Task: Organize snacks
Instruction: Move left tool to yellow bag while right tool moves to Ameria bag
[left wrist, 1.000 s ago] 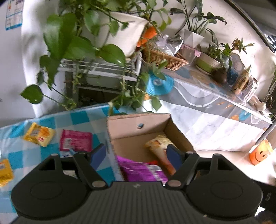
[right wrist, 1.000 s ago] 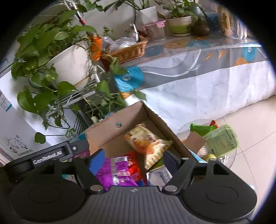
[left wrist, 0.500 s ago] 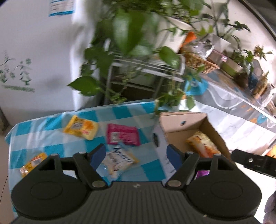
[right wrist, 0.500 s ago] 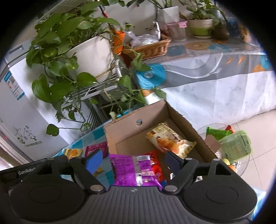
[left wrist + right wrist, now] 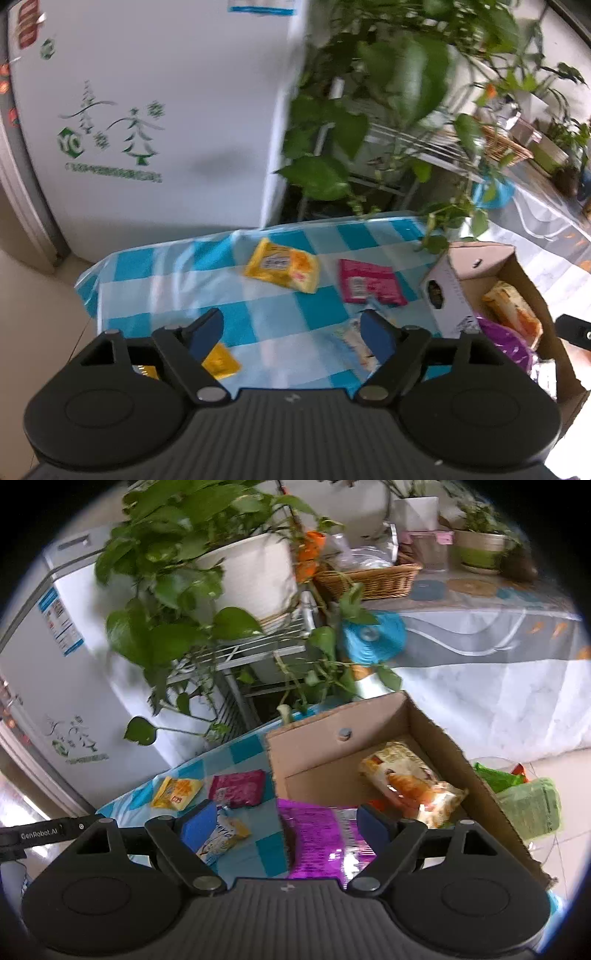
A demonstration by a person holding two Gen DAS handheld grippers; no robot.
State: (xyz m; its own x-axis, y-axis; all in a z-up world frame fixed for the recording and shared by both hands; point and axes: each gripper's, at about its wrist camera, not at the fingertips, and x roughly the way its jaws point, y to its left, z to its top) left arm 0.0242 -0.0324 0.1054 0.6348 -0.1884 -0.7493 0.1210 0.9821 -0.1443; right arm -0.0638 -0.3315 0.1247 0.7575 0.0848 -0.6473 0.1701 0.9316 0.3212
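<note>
A cardboard box (image 5: 524,273) (image 5: 332,760) stands at the right end of a blue checked table (image 5: 166,273). In it lie a purple packet (image 5: 317,834) and an orange pastry packet (image 5: 410,782). On the cloth lie a yellow packet (image 5: 282,266) (image 5: 177,792), a pink packet (image 5: 369,282) (image 5: 238,788), a white packet (image 5: 354,341) (image 5: 221,836) and a small yellow packet (image 5: 219,363). My left gripper (image 5: 291,332) is open and empty above the cloth. My right gripper (image 5: 286,821) is open and empty over the box's near left corner.
A white fridge (image 5: 147,110) stands behind the table. Potted plants on a wire rack (image 5: 240,590) hang over the table's far edge. A long covered counter (image 5: 480,627) with a basket and pots runs at the right. Green bags (image 5: 524,801) lie beyond the box.
My left gripper has swung left from over the box to over the loose packets on the cloth. My right gripper has drawn back and left a little, so that the cloth shows.
</note>
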